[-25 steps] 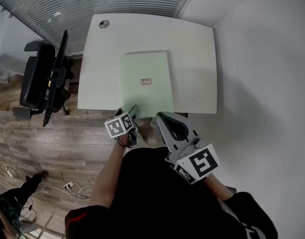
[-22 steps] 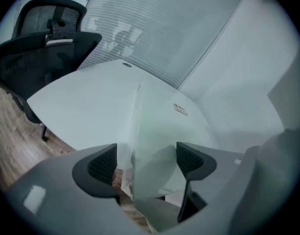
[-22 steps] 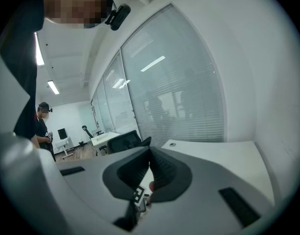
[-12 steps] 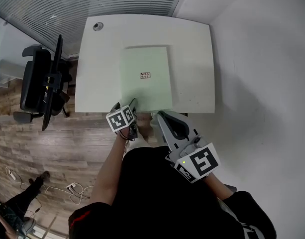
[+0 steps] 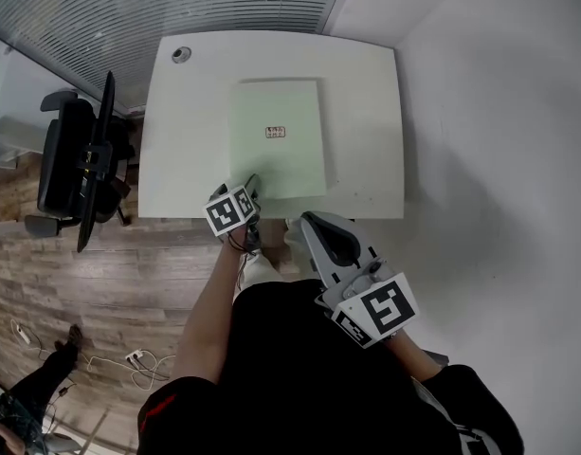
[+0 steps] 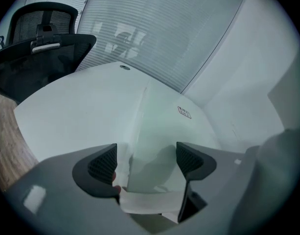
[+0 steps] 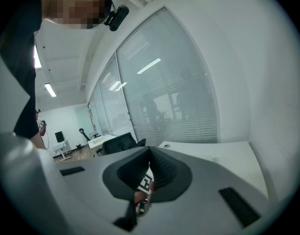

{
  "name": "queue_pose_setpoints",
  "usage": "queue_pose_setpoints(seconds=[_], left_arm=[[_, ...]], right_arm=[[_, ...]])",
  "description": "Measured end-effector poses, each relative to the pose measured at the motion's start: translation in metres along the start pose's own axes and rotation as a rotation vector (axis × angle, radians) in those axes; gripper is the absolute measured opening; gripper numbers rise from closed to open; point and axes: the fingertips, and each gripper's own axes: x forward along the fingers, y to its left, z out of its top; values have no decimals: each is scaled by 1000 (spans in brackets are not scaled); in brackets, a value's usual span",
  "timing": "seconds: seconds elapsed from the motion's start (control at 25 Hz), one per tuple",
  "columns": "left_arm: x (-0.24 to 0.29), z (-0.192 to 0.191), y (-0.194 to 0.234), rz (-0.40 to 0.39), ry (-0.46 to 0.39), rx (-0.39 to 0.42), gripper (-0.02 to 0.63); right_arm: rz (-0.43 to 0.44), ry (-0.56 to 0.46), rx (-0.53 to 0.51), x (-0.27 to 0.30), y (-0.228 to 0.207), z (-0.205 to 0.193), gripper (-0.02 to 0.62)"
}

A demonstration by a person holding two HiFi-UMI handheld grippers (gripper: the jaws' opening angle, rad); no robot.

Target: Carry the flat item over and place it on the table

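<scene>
A person is wrapping up a delivery: the pale green sheet (image 5: 277, 150) is lying flat on the white tabletop (image 5: 366, 112). Its near edge is sitting between the wide-parted jaws of the left gripper (image 5: 250, 190), which do not appear to be pinching it. The right gripper (image 5: 314, 226) is hanging off the tabletop, jaws pressed together on nothing. Seemingly only backing the left gripper away is remaining.

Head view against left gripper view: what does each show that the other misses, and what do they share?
Head view only: the marker cube on the left gripper, the person's arm and floor cables. Left gripper view only: that gripper's jaws standing apart, the near edge of the green sheet between them. Both: the sheet with its small label, the white table and the black chair.
</scene>
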Motion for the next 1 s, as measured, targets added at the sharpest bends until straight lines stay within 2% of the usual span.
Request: queue_pose_setpoints(seconds=[0.28, 0.56, 0.68, 0.84, 0.92, 1.0], left_arm=[[14, 13, -7, 10, 1, -4, 377], [13, 14, -10, -15, 80, -40, 376], [4, 19, -10, 16, 67, 67, 343], [-10, 17, -15, 49, 52, 243, 255], [-18, 17, -17, 46, 40, 293, 222], [-28, 18, -19, 35, 22, 309, 191]], right_arm=[[-6, -7, 2, -5, -8, 1, 0], [2, -14, 6, -7, -5, 3, 0], [4, -20, 5, -6, -1, 5, 0], [-9, -27, 6, -8, 1, 4, 0], [-14, -30, 10, -8, 4, 3, 0], [-16, -32, 14, -8, 8, 2, 0]])
